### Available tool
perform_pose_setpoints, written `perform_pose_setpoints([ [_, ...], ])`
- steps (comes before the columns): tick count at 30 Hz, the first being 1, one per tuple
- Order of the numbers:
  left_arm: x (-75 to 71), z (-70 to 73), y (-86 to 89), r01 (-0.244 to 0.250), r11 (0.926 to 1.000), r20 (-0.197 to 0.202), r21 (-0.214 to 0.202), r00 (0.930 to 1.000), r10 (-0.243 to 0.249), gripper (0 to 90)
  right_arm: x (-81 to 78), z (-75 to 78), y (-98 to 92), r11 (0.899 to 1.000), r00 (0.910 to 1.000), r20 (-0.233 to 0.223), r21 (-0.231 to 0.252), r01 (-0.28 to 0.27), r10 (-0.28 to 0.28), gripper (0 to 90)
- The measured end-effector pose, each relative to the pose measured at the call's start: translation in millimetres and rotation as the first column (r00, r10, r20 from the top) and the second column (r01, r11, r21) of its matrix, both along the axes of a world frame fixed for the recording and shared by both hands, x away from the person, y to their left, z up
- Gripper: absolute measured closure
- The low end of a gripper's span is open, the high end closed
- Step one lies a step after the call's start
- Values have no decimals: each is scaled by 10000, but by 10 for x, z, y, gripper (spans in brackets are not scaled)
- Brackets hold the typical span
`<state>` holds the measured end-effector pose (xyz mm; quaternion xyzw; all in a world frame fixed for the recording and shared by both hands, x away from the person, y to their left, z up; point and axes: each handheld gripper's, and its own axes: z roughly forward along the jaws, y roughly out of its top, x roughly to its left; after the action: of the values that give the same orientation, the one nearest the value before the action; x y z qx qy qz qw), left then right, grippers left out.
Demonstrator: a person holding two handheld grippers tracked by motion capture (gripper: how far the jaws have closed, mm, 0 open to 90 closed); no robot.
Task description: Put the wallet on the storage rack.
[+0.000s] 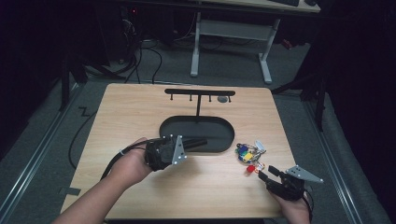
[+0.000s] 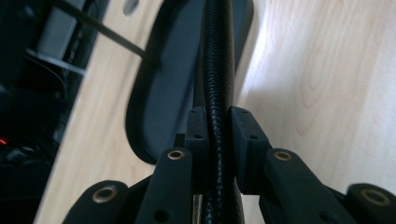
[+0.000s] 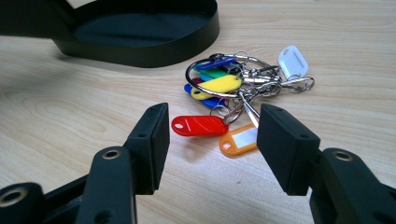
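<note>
My left gripper [image 1: 187, 143] is shut on a black ribbed cord [image 1: 197, 142], whose free end reaches out over the black oval tray [image 1: 224, 125]. In the left gripper view the cord [image 2: 218, 70] runs straight up between the two pads, above the tray [image 2: 159, 93]. A bunch of keys with coloured tags [image 1: 250, 153] lies on the table right of the tray. My right gripper [image 1: 267, 171] stands open just short of it, low over the table. In the right gripper view [image 3: 215, 123] a red tag [image 3: 198, 125] and an orange tag [image 3: 238, 140] lie just beyond the fingertips.
A black T-shaped rack with hooks [image 1: 200, 92] rises from the tray's far side, and a small grey object [image 1: 222, 99] hangs near its right end. The wooden table [image 1: 140, 107] ends close behind the rack. White desk legs [image 1: 265, 56] and cables stand on the floor beyond.
</note>
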<state>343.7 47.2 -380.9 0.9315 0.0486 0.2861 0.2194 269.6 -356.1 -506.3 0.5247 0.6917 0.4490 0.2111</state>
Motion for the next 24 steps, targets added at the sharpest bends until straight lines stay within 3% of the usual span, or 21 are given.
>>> perform_pose_setpoints([
  [4,47,7,-114,478,9974,783,538,9956,-519,783,28,-4,6,10000,10000,-7,3,-71,71,443],
  [7,90,-1,-191,688,9956,1129,631,9907,-756,783,36,0,20,9999,9999,-8,30,-115,115,443],
  [12,168,-66,-334,1164,9902,1780,766,9756,-1284,783,36,-2,8,9999,9999,-4,90,-118,119,443],
  [14,225,-119,-403,1350,9874,2121,829,9657,-1499,782,34,-2,-2,9999,10000,-17,111,-96,97,443],
  [16,248,-138,-423,1434,9863,2208,810,9624,-1581,782,33,-5,-10,9999,10000,-29,134,-82,83,443],
  [21,382,-283,-489,1887,9773,2660,968,9412,-2081,782,26,-9,-23,9998,10000,-40,169,-51,52,443],
  [24,432,-329,-502,1904,9764,2735,1023,9383,-2116,781,24,-15,-29,9999,10000,-42,158,-60,61,443],
])
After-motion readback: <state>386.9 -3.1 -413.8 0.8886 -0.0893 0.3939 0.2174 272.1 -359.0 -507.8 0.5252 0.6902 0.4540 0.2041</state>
